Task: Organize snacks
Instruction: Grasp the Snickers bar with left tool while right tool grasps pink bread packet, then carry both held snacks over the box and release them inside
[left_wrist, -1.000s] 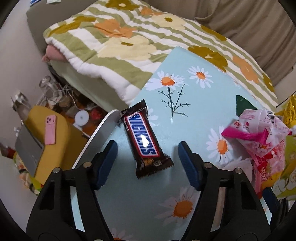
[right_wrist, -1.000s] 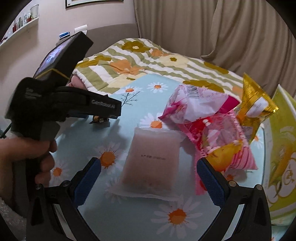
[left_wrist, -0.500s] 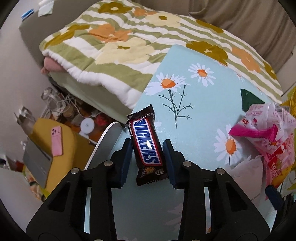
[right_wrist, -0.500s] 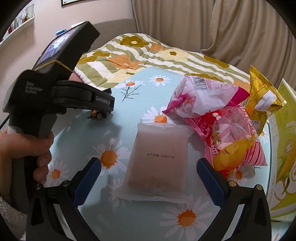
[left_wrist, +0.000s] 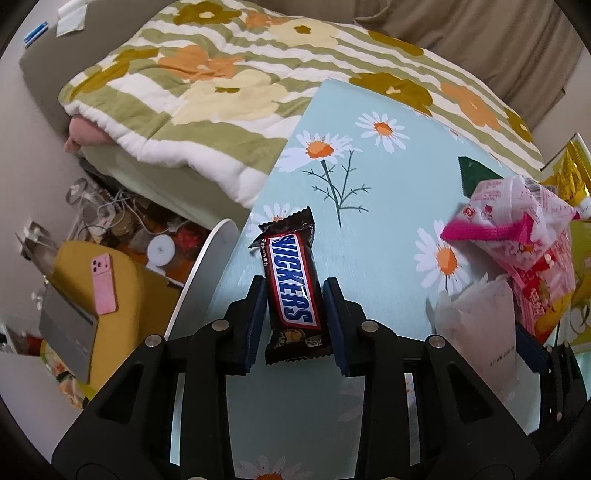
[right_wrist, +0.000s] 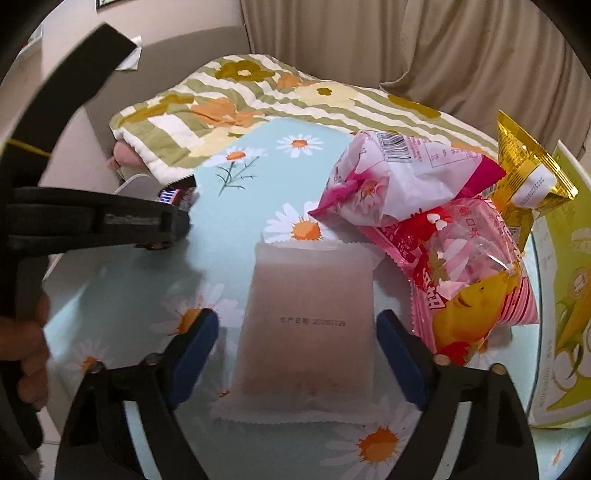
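Observation:
My left gripper (left_wrist: 293, 283) is shut on a Snickers bar (left_wrist: 291, 291), its blue pads pressing both long sides at the left edge of the daisy-print table (left_wrist: 369, 177). The right wrist view shows the left gripper's body (right_wrist: 92, 221) and one end of the Snickers bar (right_wrist: 173, 195) poking out behind it. A pale frosted pink pouch (right_wrist: 306, 317) lies flat between the jaws of my right gripper (right_wrist: 297, 318). Those jaws are closing, with a thin gap still showing on each side of the pouch.
Right of the pouch are two pink snack bags (right_wrist: 399, 177) (right_wrist: 469, 269), a gold bag (right_wrist: 524, 162) and a yellow-green bag (right_wrist: 561, 295). A quilted bed (left_wrist: 207, 85) lies beyond the table. A yellow chair (left_wrist: 74, 266) holding a pink phone (left_wrist: 103, 284) stands below the table's left edge.
The left jaws closed onto the Snickers bar and now grip it. The right jaws narrowed around the pale pouch, and the right gripper moved slightly closer to it.

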